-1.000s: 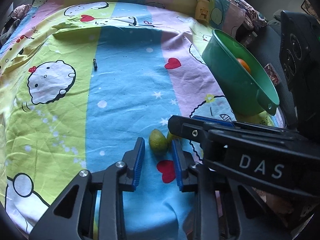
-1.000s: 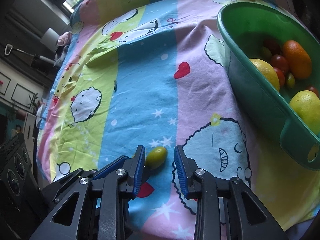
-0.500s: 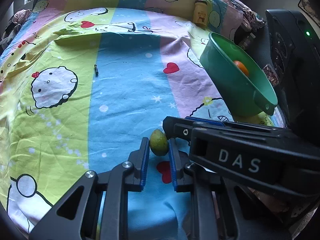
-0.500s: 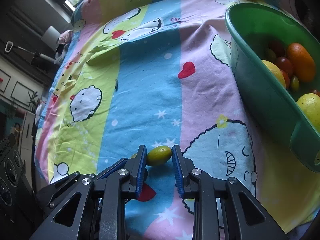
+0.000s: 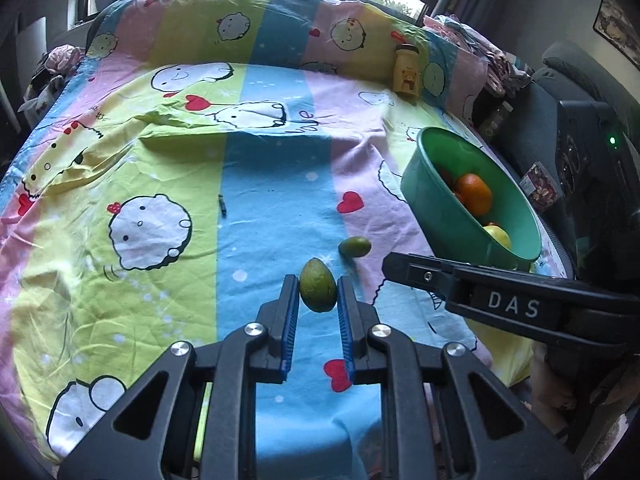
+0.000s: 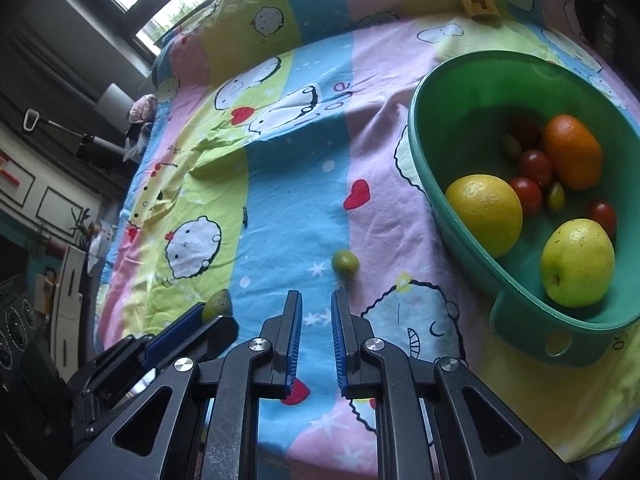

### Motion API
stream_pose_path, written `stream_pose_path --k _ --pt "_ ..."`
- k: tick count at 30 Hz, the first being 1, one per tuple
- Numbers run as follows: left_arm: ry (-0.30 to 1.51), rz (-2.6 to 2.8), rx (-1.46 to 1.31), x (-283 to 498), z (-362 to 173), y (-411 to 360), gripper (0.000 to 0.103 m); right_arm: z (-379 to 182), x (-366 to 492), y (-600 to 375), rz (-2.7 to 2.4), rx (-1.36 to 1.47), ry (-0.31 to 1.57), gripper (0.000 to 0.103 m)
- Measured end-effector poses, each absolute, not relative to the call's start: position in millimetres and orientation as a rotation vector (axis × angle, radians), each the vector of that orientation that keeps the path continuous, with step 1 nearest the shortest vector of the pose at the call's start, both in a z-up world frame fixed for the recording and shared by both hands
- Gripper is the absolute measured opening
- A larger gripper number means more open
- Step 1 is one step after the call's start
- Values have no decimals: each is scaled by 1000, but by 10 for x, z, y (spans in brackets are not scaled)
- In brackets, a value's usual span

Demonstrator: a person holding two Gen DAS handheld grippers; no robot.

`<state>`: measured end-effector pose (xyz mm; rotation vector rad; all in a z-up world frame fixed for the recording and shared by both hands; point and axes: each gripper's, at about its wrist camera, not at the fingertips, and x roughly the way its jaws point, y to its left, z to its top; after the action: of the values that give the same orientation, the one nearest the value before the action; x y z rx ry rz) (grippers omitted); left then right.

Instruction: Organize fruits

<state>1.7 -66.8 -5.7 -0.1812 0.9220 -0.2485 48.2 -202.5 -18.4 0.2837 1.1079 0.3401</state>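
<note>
The fingers of the left gripper (image 5: 318, 300) are closed on a green fruit (image 5: 318, 290) at lower centre. The right gripper (image 6: 316, 322) is closed on nothing; its small fruit (image 6: 345, 263) lies just ahead on the bedsheet (image 6: 280, 184) and should be regrasped, then both carried to the bowl (image 6: 516, 280) at right.

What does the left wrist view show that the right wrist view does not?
Only the left wrist view shows the left gripper from behind, shut on a green fruit. Only the right wrist view shows the whole inside of the green bowl: cherry tomatoes and an apple. Both show the small green fruit lying on the sheet, and the orange.
</note>
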Motion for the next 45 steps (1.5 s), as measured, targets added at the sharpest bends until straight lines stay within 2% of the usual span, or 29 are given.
stream_pose_path --k 2,4,6,7,17,20,22,29,37,45 --pt "924 -233 -192 6 -66 -600 19 -231 527 -1969 314 246 1109 22" --pt "926 -228 -216 -9 -72 -523 19 -291 603 -1914 287 220 1115 40" --pt "925 -225 -225 -36 -70 -479 19 -319 669 -1883 260 203 1113 49" --pt "925 -223 -229 -41 -71 -458 19 -318 703 -1866 255 203 1104 49" --pt "933 -248 -271 -33 -95 -361 19 -496 917 -1778 210 164 1142 47" --pt "934 -249 -268 -25 -103 -367 19 -523 916 -1711 249 158 1150 34" --pt "935 -251 -272 -22 -105 -369 19 -546 927 -1668 245 137 1143 21" --pt "901 -300 -249 36 73 -558 19 -397 861 -1798 229 171 1098 21" --pt "769 -443 -193 294 571 -1244 19 305 514 -2584 181 311 858 21" --pt "730 -547 -141 612 708 -1938 19 360 513 -3350 33 446 798 21"
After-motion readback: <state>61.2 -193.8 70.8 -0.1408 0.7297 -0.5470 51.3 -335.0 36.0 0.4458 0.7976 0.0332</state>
